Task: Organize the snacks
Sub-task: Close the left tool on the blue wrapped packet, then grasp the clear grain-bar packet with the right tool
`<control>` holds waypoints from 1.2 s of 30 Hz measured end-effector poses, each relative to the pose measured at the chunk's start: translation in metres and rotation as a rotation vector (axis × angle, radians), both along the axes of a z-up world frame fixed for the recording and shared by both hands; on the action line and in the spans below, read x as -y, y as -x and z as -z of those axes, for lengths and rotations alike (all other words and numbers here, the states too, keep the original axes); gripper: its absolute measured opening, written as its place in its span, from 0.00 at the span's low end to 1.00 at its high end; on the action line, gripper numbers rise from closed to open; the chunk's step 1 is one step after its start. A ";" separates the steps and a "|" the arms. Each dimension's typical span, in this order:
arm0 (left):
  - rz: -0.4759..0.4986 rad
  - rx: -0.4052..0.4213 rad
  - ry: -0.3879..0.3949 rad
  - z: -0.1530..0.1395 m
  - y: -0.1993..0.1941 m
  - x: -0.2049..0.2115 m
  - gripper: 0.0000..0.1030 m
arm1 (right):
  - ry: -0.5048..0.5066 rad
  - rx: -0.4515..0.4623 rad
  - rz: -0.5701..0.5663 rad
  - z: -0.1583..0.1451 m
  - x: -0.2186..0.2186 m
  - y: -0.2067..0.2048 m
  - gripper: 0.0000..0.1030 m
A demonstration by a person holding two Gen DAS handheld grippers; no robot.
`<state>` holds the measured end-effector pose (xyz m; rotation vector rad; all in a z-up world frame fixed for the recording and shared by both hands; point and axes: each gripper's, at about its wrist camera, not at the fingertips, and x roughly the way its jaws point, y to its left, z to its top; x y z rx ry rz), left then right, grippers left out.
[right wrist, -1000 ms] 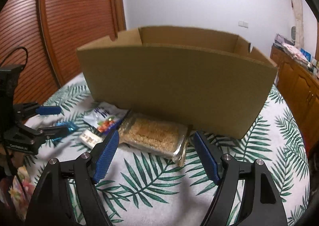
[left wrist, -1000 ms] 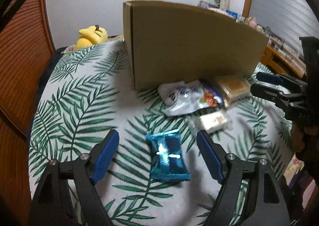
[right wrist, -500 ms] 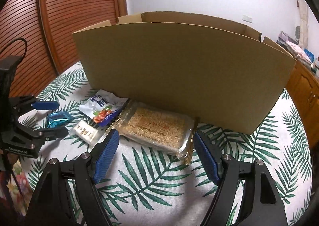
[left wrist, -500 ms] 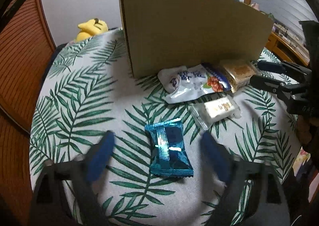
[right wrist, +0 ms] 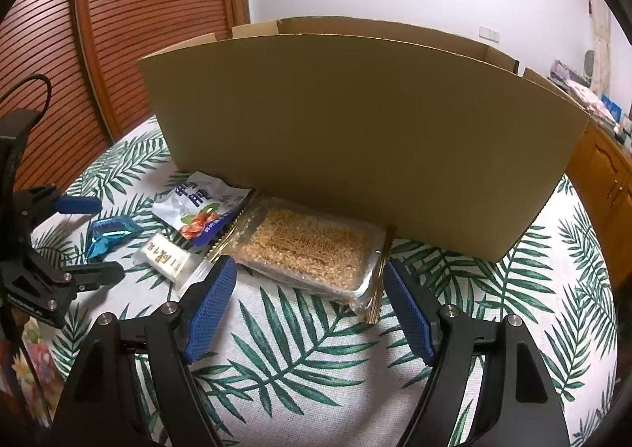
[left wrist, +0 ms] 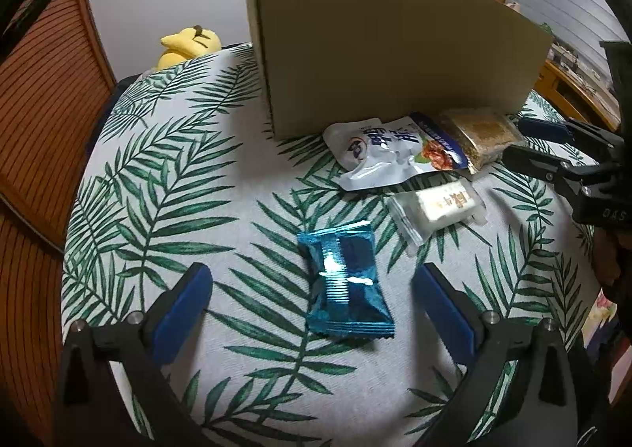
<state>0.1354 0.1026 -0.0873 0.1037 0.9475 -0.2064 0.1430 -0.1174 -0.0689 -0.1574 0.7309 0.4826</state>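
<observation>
Left hand-held gripper (left wrist: pixel 312 297) jaws opening, blue packet (left wrist: pixel 345 283) lying between them lower centre, untouched. Right hand-held gripper (right wrist: pixel 310 305) spread, not touching grain-bar pack (right wrist: pixel 308 245)

We cannot see inside the cardboard box (right wrist: pixel 355 131); its near wall blocks the view. The clutter on the wooden cabinet (right wrist: pixel 608 178) is too small for us to identify.

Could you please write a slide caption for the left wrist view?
Left gripper, jaws opening, straddles a blue foil snack packet lying on the leaf-print tablecloth before a cardboard box.
</observation>
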 end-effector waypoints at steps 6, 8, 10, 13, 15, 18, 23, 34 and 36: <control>0.027 0.019 0.010 -0.002 0.003 0.002 0.87 | 0.006 -0.004 -0.001 0.001 -0.002 0.000 0.76; 0.030 0.034 0.010 -0.004 0.005 0.003 0.74 | 0.008 -0.005 0.000 0.002 -0.002 -0.001 0.76; 0.021 0.045 0.015 -0.007 0.006 0.003 0.50 | 0.012 -0.004 0.001 0.002 -0.002 -0.001 0.76; 0.016 0.059 0.019 -0.010 0.007 0.003 0.25 | 0.017 -0.003 0.001 0.003 -0.004 -0.001 0.76; 0.017 0.077 0.019 -0.010 0.008 0.003 0.25 | 0.020 -0.003 0.002 0.003 -0.005 -0.001 0.76; 0.014 0.107 0.038 -0.010 0.010 0.002 0.24 | 0.019 -0.004 0.002 0.004 -0.005 -0.001 0.76; -0.028 0.126 0.116 -0.013 0.011 -0.010 0.24 | 0.016 -0.027 0.011 0.005 -0.006 -0.005 0.76; -0.055 0.138 0.156 -0.009 0.015 -0.019 0.24 | 0.030 -0.044 0.016 0.000 -0.025 -0.016 0.93; -0.058 0.135 0.167 -0.009 0.014 -0.020 0.24 | 0.029 -0.056 0.021 -0.001 -0.029 -0.020 0.97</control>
